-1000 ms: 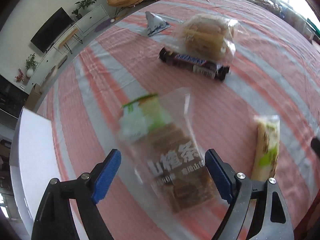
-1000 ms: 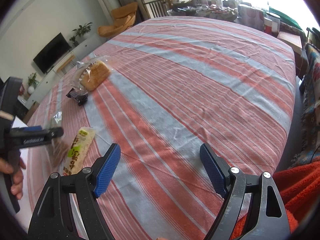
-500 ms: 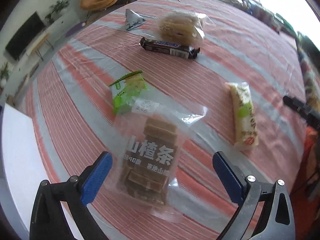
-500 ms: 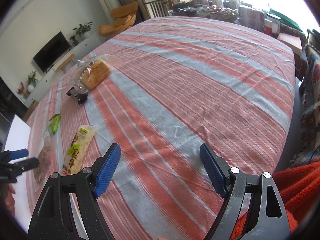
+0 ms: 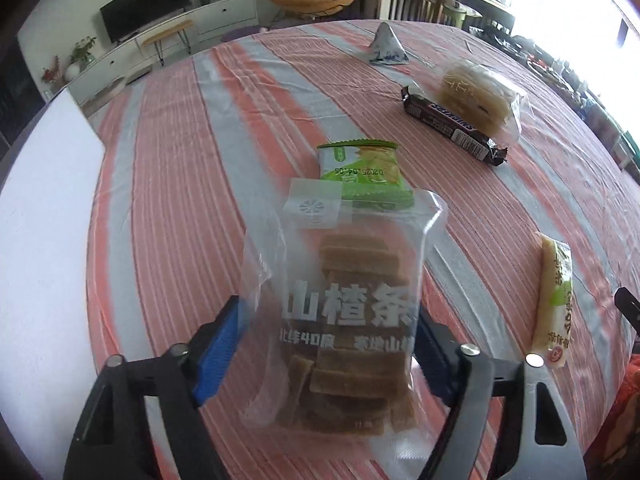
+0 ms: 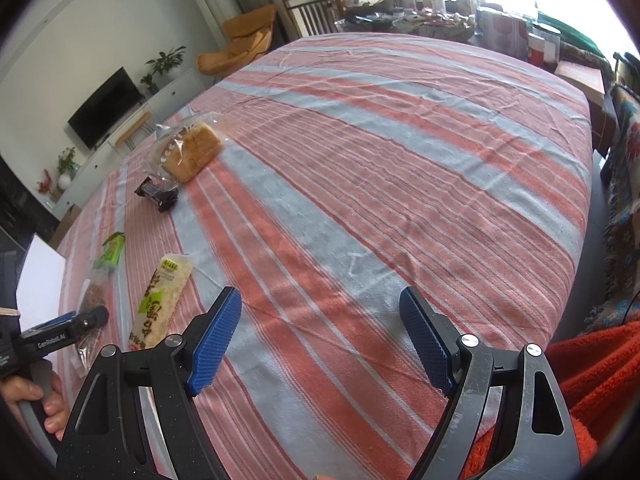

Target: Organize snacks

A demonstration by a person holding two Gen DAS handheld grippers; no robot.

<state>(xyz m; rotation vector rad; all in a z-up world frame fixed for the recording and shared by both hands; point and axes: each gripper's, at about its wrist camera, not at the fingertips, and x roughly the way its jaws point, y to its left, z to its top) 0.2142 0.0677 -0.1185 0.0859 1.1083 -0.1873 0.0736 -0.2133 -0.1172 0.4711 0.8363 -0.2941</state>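
A clear bag of brown hawthorn strips (image 5: 352, 320) lies on the striped tablecloth between the jaws of my left gripper (image 5: 328, 308). The jaws are closing, and the blue pads (image 5: 224, 340) meet the bag's sides, which curl inward. Beyond it lie a green packet (image 5: 360, 172), a dark chocolate bar (image 5: 452, 128), bagged bread (image 5: 476, 92) and a blue-white triangular pack (image 5: 384, 46). A long pale snack stick (image 5: 554, 300) lies to the right. My right gripper (image 6: 320, 296) hovers open over bare cloth with nothing between its fingers.
A white board (image 5: 40, 240) covers the table's left edge. In the right wrist view a hand (image 6: 40, 400) holds the left gripper at the far left, near the snack stick (image 6: 162, 300). Red fleece (image 6: 592, 380) lies at the near right. Clutter stands beyond the table's far edge.
The left gripper opened wide over the bag lying flat, then came in lower and narrowed its jaws around the bag's lower half. Its view has rolled. The right gripper has not moved.
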